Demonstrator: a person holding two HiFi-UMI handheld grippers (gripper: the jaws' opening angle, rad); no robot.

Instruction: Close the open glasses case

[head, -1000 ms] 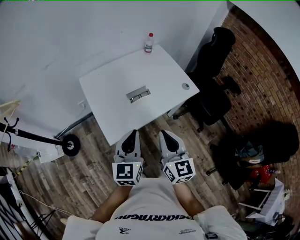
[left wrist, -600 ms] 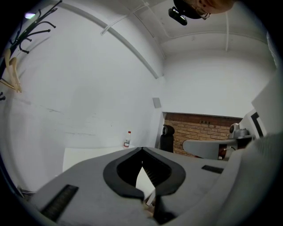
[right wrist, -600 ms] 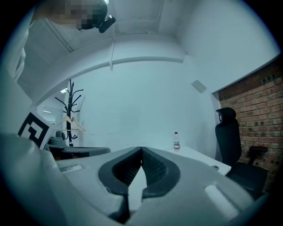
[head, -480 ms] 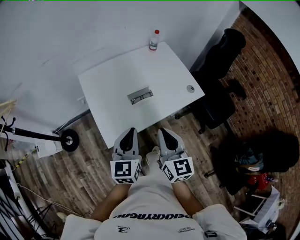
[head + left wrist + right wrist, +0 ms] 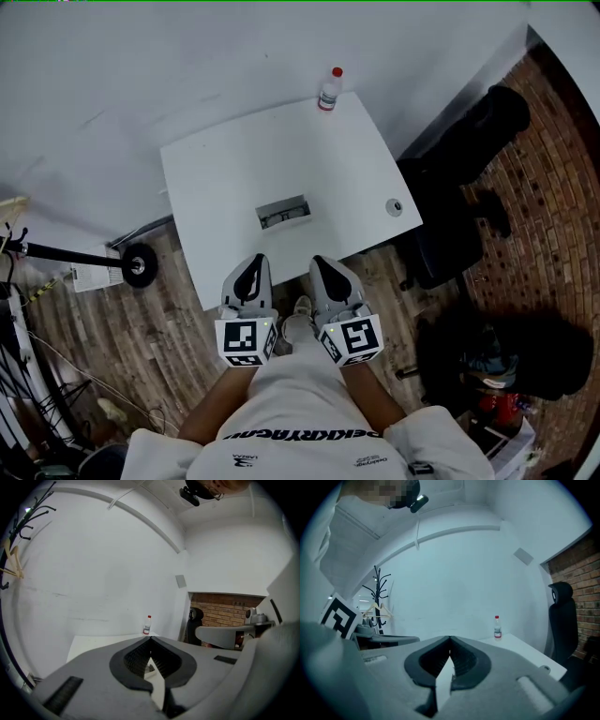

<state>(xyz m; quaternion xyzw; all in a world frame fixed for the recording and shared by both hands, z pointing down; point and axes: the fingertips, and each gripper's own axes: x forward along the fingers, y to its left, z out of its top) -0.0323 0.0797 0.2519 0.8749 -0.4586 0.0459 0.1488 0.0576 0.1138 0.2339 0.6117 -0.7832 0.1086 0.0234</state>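
The open glasses case [image 5: 283,213], grey with a dark inside, lies in the middle of the white table [image 5: 216,178]. Both grippers hang side by side over the floor just short of the table's near edge, pointing at the case. My left gripper [image 5: 251,269] is shut and holds nothing; in the left gripper view its jaws [image 5: 150,639] meet at the tip. The right gripper [image 5: 323,269] is shut and holds nothing as well, its jaws [image 5: 450,639] closed in the right gripper view. A sliver of the case [image 5: 150,667] shows through the left jaws' gap.
A small bottle with a red cap [image 5: 328,91] stands at the table's far edge, next to the wall. A small round object [image 5: 395,207] lies at the table's right edge. A black office chair [image 5: 469,178] stands right of the table, and a coat rack base [image 5: 136,265] lies to its left.
The head view has swung, so the table sits more square in front. Both grippers stay shut, close to the body, about as far from the table edge.
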